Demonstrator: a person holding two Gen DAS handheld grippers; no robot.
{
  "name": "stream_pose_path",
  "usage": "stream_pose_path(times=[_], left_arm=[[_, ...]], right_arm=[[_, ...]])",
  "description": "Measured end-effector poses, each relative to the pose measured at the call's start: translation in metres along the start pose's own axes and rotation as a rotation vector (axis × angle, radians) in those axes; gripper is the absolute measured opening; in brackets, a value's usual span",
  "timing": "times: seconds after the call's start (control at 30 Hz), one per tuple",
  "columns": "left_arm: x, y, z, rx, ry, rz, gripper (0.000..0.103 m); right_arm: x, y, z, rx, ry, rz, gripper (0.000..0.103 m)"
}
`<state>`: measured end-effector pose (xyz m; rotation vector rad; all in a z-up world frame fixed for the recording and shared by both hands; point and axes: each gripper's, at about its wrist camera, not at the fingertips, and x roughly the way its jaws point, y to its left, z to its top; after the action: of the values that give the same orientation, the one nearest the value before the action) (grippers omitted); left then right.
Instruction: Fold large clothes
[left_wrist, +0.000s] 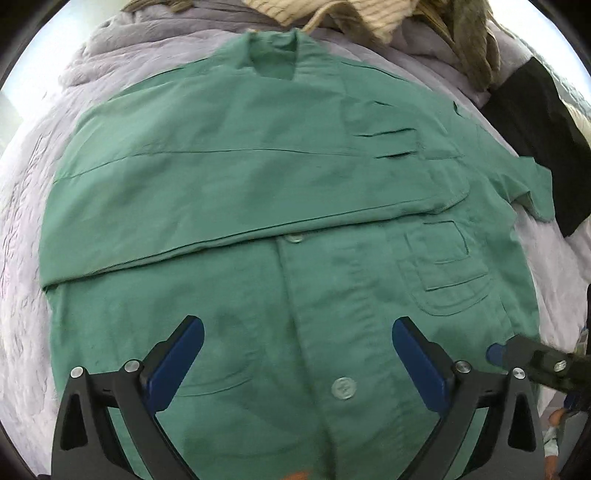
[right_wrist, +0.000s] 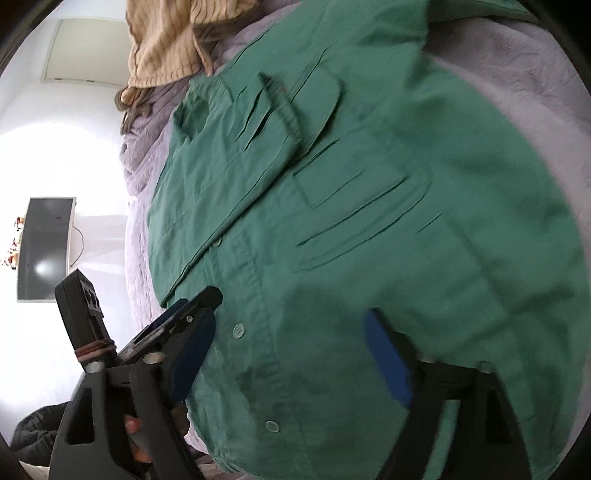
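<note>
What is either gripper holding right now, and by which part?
Nothing. The left gripper and right gripper both hang with jaws open above the green shirt; no fabric is pinched.

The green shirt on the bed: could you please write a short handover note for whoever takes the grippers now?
Left gripper: open, empty, above the button placket.
Right gripper: open, empty, over the lower front.
Green shirt: flat on the lilac blanket, buttons up, collar far side.
Done: one sleeve lies folded across the chest.
Left: the other side and sleeve look unfolded; then fold the hem towards the collar.
</note>
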<state>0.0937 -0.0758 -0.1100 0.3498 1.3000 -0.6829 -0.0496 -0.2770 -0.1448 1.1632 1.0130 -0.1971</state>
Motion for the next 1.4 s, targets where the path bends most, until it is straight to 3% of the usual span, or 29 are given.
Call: stream_pose_path(times=[0.13, 0.33, 0.4, 0.53, 0.7, 1.0, 1.27, 1.3, 1.37, 1.4], left_arm=[[0.004, -0.024, 0.010, 0.035, -0.004, 0.045, 0.102], [0.017, -0.053, 0.018, 0.023, 0.041, 0.001, 0.102], [0.018, -0.065, 0.020, 0.032, 0.041, -0.005, 0.102], [0.023, -0.093, 0.027, 0.043, 0.034, -0.019, 0.102], [0.034, -0.125, 0.036, 0.058, 0.038, -0.045, 0.102], [0.048, -0.167, 0.052, 0.087, 0.036, -0.059, 0.102], [0.057, -0.180, 0.061, 0.088, 0.028, -0.039, 0.102], [0.058, -0.179, 0.061, 0.085, 0.031, -0.032, 0.102], [0.059, -0.178, 0.061, 0.081, 0.029, -0.020, 0.102], [0.059, -0.176, 0.061, 0.077, 0.026, -0.014, 0.102]], right_arm=[[-0.029, -0.021, 0.020, 0.017, -0.065, -0.014, 0.087], [-0.083, -0.067, 0.061, 0.107, -0.212, -0.148, 0.087], [-0.104, -0.092, 0.078, 0.155, -0.269, -0.149, 0.087], [-0.136, -0.145, 0.109, 0.273, -0.342, -0.082, 0.087], [-0.169, -0.203, 0.140, 0.382, -0.505, 0.029, 0.087], [-0.152, -0.258, 0.196, 0.502, -0.499, 0.184, 0.087], [-0.152, -0.267, 0.234, 0.524, -0.577, 0.238, 0.087], [-0.153, -0.267, 0.237, 0.524, -0.575, 0.246, 0.085], [-0.153, -0.265, 0.242, 0.521, -0.559, 0.262, 0.071], [-0.153, -0.264, 0.243, 0.526, -0.547, 0.265, 0.044]])
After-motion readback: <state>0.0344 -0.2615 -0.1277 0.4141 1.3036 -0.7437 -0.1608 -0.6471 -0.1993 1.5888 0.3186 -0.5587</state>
